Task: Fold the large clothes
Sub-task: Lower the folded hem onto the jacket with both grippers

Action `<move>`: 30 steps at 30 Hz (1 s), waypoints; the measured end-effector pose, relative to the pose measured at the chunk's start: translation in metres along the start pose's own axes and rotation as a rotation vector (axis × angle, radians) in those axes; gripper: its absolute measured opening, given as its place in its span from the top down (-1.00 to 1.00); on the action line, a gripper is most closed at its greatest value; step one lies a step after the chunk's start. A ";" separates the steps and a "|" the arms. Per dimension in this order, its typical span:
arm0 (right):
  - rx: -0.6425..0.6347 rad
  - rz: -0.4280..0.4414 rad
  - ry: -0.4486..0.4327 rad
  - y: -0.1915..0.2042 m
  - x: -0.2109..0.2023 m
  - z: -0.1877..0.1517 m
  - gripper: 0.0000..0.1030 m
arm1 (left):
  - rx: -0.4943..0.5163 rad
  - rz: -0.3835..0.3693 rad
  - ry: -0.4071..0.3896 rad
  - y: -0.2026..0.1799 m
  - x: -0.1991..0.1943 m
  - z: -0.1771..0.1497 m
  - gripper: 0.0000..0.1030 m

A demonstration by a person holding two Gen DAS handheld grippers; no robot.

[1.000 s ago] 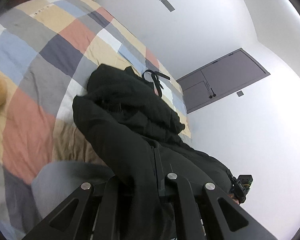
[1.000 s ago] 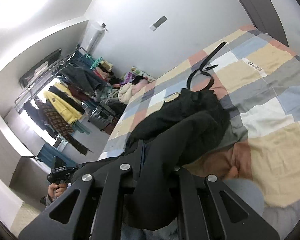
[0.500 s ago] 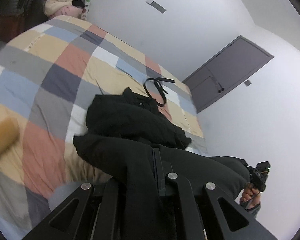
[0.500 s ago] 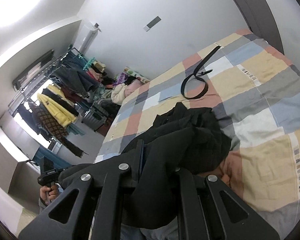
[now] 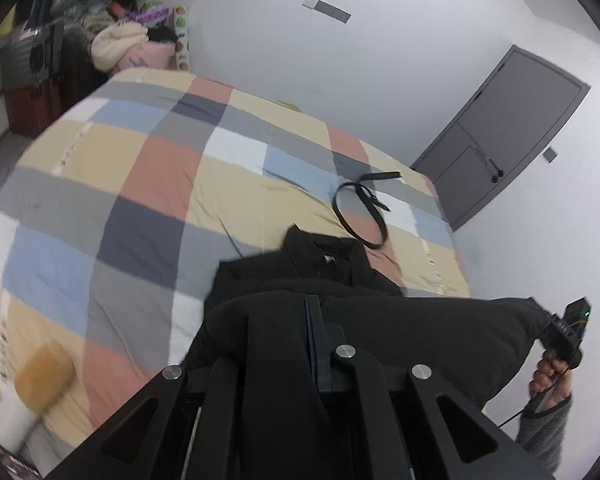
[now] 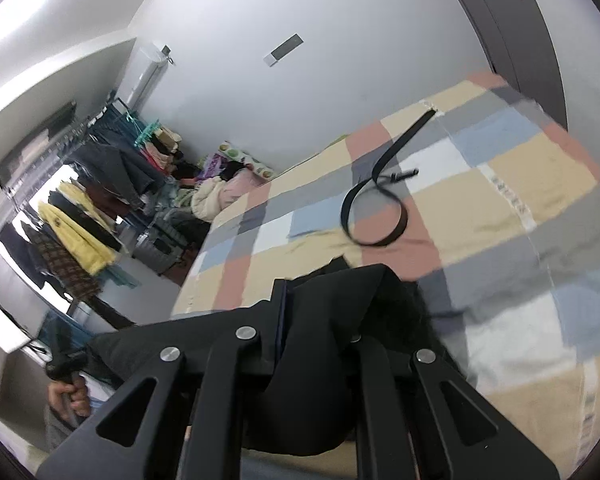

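Note:
A large black garment (image 5: pixel 400 332) is stretched between my two grippers above the near edge of the bed. Its far part (image 5: pixel 320 260) still lies on the patchwork bedspread (image 5: pixel 160 168). My left gripper (image 5: pixel 296 344) is shut on one end of the black garment. My right gripper (image 6: pixel 308 320) is shut on the other end (image 6: pixel 340 300). The right gripper also shows at the right of the left wrist view (image 5: pixel 568 332), and the left gripper at the lower left of the right wrist view (image 6: pixel 66 364).
A black belt (image 5: pixel 360 212) lies looped on the bed beyond the garment, also in the right wrist view (image 6: pixel 376 208). A grey door (image 5: pixel 508 132) is at the right. A clothes rack (image 6: pixel 80 208) and piled clothes (image 5: pixel 132 44) stand past the bed's far side.
Both grippers have risen and pulled back from the bed, lifting the black garment and stretching it taut between them. More of the bedspread and the belt shows.

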State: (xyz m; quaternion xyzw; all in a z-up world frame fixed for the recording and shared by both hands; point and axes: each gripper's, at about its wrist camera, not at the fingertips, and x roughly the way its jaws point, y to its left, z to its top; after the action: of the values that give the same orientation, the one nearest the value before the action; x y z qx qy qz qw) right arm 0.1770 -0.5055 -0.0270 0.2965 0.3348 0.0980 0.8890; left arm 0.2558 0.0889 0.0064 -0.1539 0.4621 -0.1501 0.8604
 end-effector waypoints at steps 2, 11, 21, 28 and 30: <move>0.003 -0.017 0.000 -0.004 0.017 0.011 0.77 | 0.007 0.034 -0.007 -0.003 0.014 0.013 0.84; -0.018 -0.159 0.028 -0.030 0.108 0.042 0.77 | 0.027 0.209 -0.011 -0.009 0.110 0.061 0.84; -0.013 -0.309 0.136 -0.077 0.216 0.053 0.78 | 0.052 0.358 0.043 0.000 0.234 0.091 0.83; 0.028 -0.343 0.235 -0.123 0.293 0.038 0.78 | 0.042 0.399 0.136 0.021 0.333 0.089 0.83; 0.050 -0.334 0.262 -0.133 0.311 0.030 0.78 | 0.031 0.392 0.165 0.027 0.352 0.086 0.83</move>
State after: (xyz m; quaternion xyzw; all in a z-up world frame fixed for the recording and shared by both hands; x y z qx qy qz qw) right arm 0.4290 -0.5104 -0.2544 0.2438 0.4945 -0.0212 0.8340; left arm 0.5172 -0.0171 -0.2230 -0.0349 0.5497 0.0012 0.8346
